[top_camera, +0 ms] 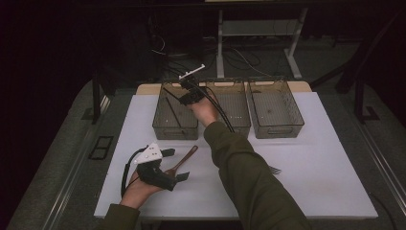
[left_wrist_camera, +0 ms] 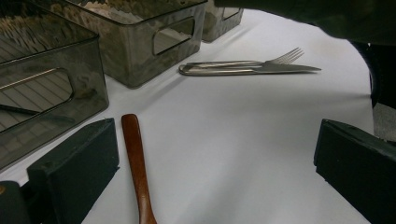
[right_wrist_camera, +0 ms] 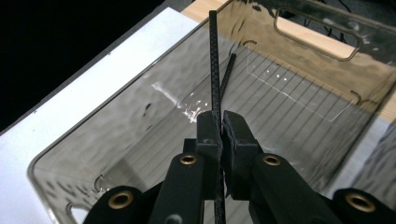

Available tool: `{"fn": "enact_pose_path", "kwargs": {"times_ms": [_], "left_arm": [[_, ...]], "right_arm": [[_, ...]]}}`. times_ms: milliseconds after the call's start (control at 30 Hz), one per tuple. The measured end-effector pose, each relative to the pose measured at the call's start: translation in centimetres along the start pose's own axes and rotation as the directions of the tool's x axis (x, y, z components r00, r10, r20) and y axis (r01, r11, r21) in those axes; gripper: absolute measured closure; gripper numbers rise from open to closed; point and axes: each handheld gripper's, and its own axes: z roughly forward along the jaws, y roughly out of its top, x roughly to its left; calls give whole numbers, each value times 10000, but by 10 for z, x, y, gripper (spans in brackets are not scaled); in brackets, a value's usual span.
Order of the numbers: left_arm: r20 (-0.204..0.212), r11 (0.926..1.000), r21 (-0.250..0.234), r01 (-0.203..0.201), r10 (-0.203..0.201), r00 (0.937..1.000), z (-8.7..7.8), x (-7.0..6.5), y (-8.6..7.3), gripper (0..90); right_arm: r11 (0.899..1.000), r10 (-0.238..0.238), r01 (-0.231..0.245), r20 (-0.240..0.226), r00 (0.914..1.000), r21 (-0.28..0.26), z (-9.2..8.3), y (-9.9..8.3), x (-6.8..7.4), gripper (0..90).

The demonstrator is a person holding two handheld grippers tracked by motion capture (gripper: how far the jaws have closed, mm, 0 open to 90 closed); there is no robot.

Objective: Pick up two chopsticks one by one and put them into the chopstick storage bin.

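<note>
Fingers point(right_wrist_camera: 208, 135) of the right gripper point(right_wrist_camera: 221, 128) are pinched on a black chopstick point(right_wrist_camera: 214, 60), held over the left bin point(right_wrist_camera: 70, 140) for dropping beside another chopstick point(right_wrist_camera: 227, 74). Left gripper point(top_camera: 173, 164) is spread astride a wooden spoon point(left_wrist_camera: 135, 158), ready for pickup.

Three bins point(top_camera: 230, 103) side by side behind spoon point(top_camera: 184, 160), fork point(left_wrist_camera: 243, 65) at right.

A thin black rod point(right_wrist_camera: 214, 70) with a woven, carbon-fibre-like pattern is seen clamped between matt black pads point(right_wrist_camera: 208, 135). The smoky translucent plastic bin point(right_wrist_camera: 116, 121) is glossy and ribbed. A polished reddish wooden handle point(left_wrist_camera: 136, 163) is laid on the matt white tabletop point(left_wrist_camera: 233, 154); at 1 o'clock, shiny metal cutlery point(left_wrist_camera: 247, 67) is found.
</note>
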Motion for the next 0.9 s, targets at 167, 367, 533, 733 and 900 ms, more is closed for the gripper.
{"fn": "enact_pose_path", "kwargs": {"times_ms": [167, 367, 533, 733, 900], "left_arm": [[11, 10000, -31, 10, -10, 10000, 0, 0, 0, 0], [35, 10000, -70, 24, -24, 10000, -1, 0, 0, 0], [42, 10000, -73, 13, -13, 10000, -1, 1, 0, 0], [8, 10000, -69, 20, -20, 10000, -2, 0, 0, 0], [-13, 10000, -58, 44, -44, 10000, -2, 0, 0, 0]], "right_arm": [[9996, 22, -26, 124, 9999, 280, 13, 2, 2, 849], [9988, -53, 42, 210, 9998, 494, 23, 6, 6, 848], [9983, -57, 48, 165, 9998, 589, 28, 5, 7, 811], [9986, -179, 176, 56, 9998, 496, 24, 6, 8, 729], [9990, -274, 276, -84, 9996, 352, 17, 6, 8, 676]]}}
